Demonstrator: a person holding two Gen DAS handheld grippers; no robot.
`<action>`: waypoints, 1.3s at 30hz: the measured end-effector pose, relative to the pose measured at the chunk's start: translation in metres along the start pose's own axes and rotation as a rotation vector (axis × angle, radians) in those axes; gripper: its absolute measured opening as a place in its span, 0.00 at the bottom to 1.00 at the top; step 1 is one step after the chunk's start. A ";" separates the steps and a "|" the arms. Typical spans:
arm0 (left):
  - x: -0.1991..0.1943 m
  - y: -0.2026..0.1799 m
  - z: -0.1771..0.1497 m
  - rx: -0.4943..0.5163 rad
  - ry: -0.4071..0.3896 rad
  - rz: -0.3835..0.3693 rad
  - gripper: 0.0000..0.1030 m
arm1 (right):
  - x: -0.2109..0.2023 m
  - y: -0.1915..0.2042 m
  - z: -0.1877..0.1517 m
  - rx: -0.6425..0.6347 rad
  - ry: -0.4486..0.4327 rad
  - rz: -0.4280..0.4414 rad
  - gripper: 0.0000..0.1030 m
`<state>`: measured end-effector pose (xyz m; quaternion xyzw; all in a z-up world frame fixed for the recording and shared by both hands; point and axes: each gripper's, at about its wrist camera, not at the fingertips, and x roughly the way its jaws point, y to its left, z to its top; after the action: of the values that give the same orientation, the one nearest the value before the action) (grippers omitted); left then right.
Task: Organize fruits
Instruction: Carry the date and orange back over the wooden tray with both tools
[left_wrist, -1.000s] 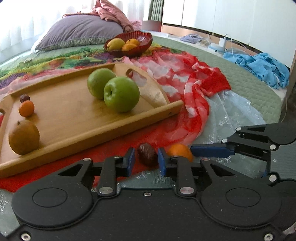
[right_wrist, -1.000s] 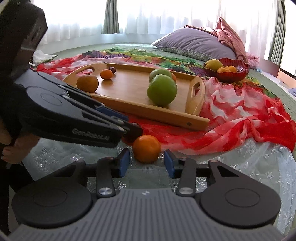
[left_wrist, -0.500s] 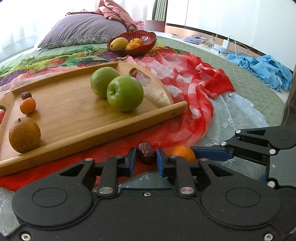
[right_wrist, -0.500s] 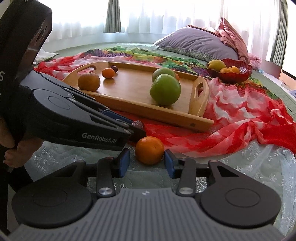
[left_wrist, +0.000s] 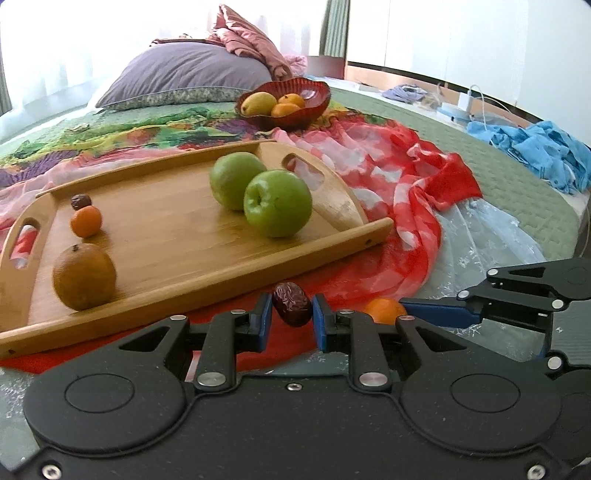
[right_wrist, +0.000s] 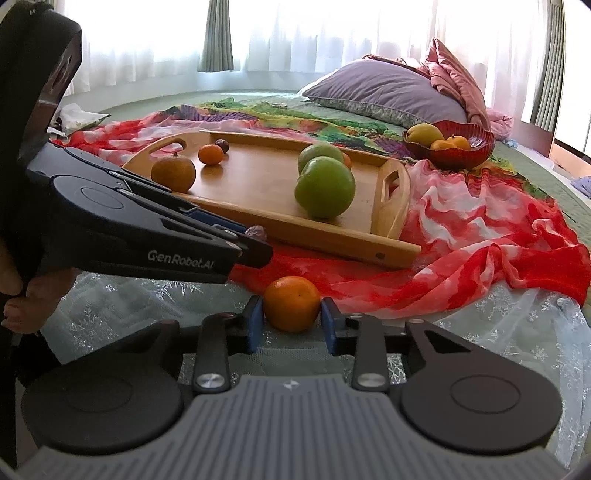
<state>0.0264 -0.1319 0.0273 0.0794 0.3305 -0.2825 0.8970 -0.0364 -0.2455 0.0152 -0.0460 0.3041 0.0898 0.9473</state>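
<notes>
Date: a dark, wrinkled date (left_wrist: 291, 303) is pinched between the blue pads of the left hand-held gripper (left_wrist: 290, 318), with its long axis lying slantwise across the gap, one end toward each pad.
Left hand-held gripper: clenched on the date, close above the red scarf (left_wrist: 413, 206) and just in front of the tray's near rail.
Small orange: a small orange (right_wrist: 291, 303) is clamped between the pads of the right hand-held gripper (right_wrist: 291, 325); it is judged to rest on the pale lace cloth (right_wrist: 498, 332) on the bed, just short of the scarf's edge.
Right hand-held gripper: closed on the small orange, a pad pressed against each flank.
Tray: the wooden tray (left_wrist: 177, 236) lies ahead of both hand-held grippers, its long axis running left to right across the left wrist view.
Nearer hand: the left is judged nearer the tray, since its tips are seen almost at the near rail, while the right is held further back.
Fruit on the tray: two green apples (left_wrist: 277, 208) are grouped at the right end; a brown pear (left_wrist: 84, 276), a little orange (left_wrist: 86, 220) and a second date (left_wrist: 81, 201) are lined up at the left end.
Red bowl: a red bowl (left_wrist: 317, 99) with yellow and orange fruit is set beyond the tray, well apart from both hands.
Coming move: a lift over the near rail is judged necessary for either fruit.
</notes>
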 end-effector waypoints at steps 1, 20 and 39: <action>-0.002 0.001 -0.001 -0.003 -0.004 0.006 0.21 | -0.001 0.000 0.000 0.000 -0.005 -0.002 0.37; -0.038 0.040 -0.006 -0.089 -0.060 0.122 0.21 | -0.007 0.013 0.017 -0.010 -0.062 -0.025 0.37; -0.059 0.082 0.007 -0.130 -0.135 0.253 0.21 | 0.012 0.034 0.056 0.013 -0.136 -0.025 0.37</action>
<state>0.0393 -0.0396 0.0668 0.0429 0.2747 -0.1500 0.9488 -0.0016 -0.2025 0.0519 -0.0374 0.2389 0.0792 0.9671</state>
